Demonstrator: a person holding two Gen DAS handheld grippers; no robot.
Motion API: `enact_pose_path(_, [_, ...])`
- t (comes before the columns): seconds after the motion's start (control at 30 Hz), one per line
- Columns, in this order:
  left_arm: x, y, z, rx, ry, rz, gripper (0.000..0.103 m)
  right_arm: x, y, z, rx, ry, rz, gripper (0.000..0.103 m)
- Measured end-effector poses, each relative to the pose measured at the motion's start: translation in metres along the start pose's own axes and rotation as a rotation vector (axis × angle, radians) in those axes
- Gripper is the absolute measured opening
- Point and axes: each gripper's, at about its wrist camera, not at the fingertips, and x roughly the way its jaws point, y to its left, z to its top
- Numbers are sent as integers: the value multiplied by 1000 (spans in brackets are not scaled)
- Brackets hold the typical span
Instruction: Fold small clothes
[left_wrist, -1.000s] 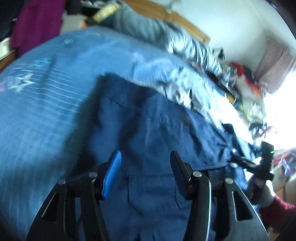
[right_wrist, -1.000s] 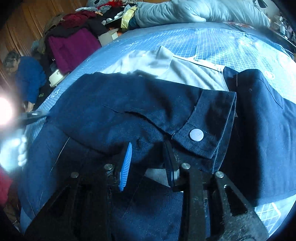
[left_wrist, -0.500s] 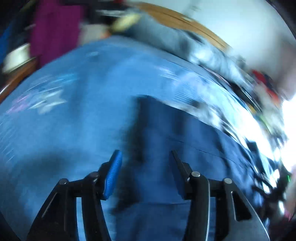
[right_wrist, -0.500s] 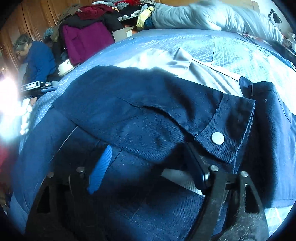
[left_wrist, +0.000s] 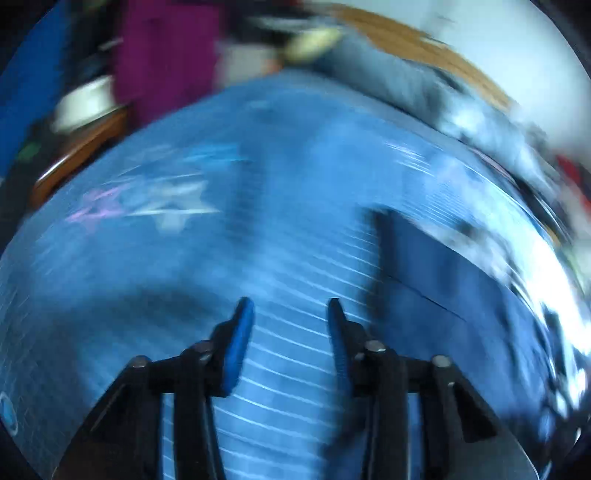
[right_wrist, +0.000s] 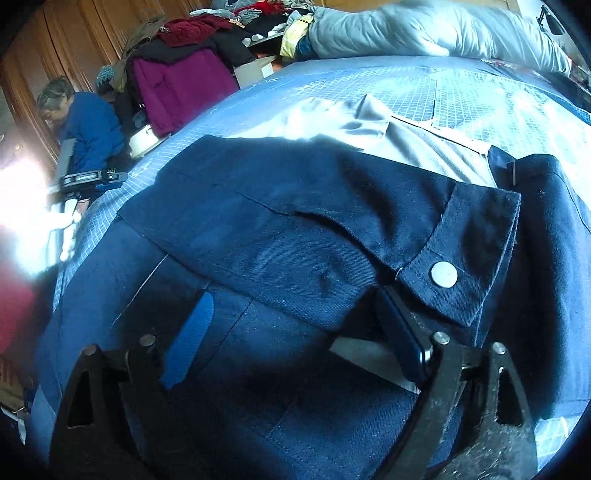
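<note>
The left wrist view is smeared by heavy motion blur: the blue gridded bed cover streaks sideways and the room behind dissolves into colour patches, while only the left gripper stays fairly sharp. Blown-out white glare burns the right edge. The right wrist view is crisp, lit by strong daylight from the left (a washed-out flare there erases detail). The navy garment shows soft shadows in its folds, and the right gripper sits in dim shade. Both views bend at the rims, with dark fisheye corners.
</note>
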Motion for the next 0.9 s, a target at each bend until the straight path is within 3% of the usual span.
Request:
enact_pose_path(0.1, [6,-47,-7,112,42,-151,51,0,0,0,1,-2,2,88])
enact_pose_path(0.17, [23,-77,-2,158,84,-197,52,0,0,0,2,-1,3,88])
enact_pose_path(0.23, [52,-83,12,175,128,-159,53,0,0,0,1,-1,3,88])
enact_pose_path(0.3, [85,-64,30,112,154,-55,48,0,0,0,2,-2,4,89])
enact_pose_path(0.33, [87,-47,34,49,133,-76,43,0,0,0,3,-3,5,89])
enact_pose_path(0.37, [83,-29,41,-25,104,-39,42,0,0,0,4,-4,8,89])
enact_pose_path(0.4, [73,-14,46,-83,80,53,37,-1,-1,0,6,-5,10,89])
enact_pose_path(0.43, [63,-3,48,-130,61,122,44,-1,-1,0,7,-8,11,89])
enact_pose_path(0.47, [54,3,47,-165,47,117,45,-3,-1,-1,9,-16,8,89])
enact_pose_path(0.57, [20,-14,31,-113,16,24,51,-24,-1,-2,47,-67,-37,84])
enact_pose_path(0.6, [7,-25,21,-74,7,-17,59,-37,-5,-4,87,-97,-26,83])
enact_pose_path(0.73, [-24,-81,-24,42,14,-151,68,-119,-43,-31,275,-258,-39,83])
enact_pose_path(0.9, [-22,-136,-58,49,57,-207,68,-222,-149,-88,517,-354,-296,82])
